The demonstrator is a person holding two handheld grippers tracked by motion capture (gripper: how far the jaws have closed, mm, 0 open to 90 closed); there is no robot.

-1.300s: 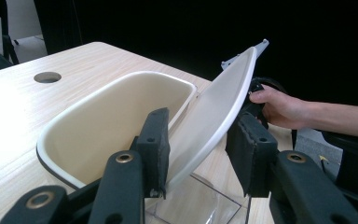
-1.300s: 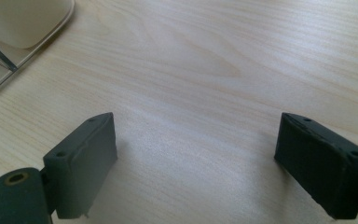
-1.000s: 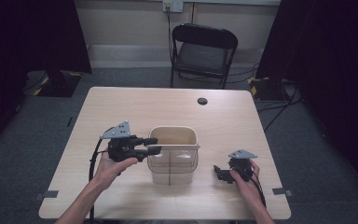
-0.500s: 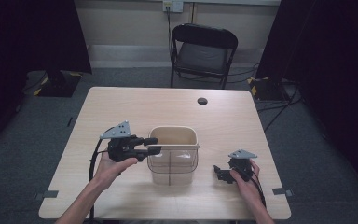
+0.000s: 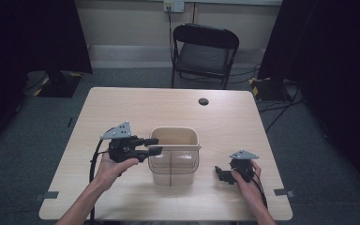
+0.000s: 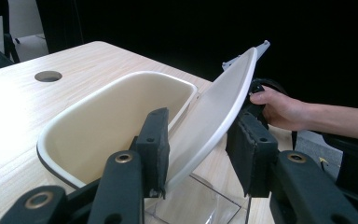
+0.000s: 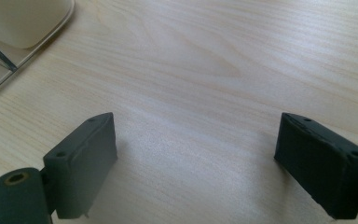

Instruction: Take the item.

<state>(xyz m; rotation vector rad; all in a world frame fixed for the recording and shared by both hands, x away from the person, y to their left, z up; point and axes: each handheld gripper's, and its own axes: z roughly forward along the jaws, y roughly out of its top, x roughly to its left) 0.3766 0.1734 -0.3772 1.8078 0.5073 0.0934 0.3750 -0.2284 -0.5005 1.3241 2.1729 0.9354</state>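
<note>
While left gripper (image 6: 198, 154) clamps lid (image 6: 214, 116) over bin (image 5: 173, 154) | right gripper (image 7: 196, 163) spread, empty

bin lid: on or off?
Off. The lid is tilted up beside the bin's rim, between the left tongs; the cream interior is exposed.

A light wooden counter (image 5: 136, 108) with a round cable hole (image 5: 203, 101) is set on grey carpeted floor (image 5: 23, 154). A black folding metal chair (image 5: 205, 54) is placed behind it, before a cream wall (image 5: 126, 21). Black curtains (image 5: 337, 70) are hung at both sides.
</note>
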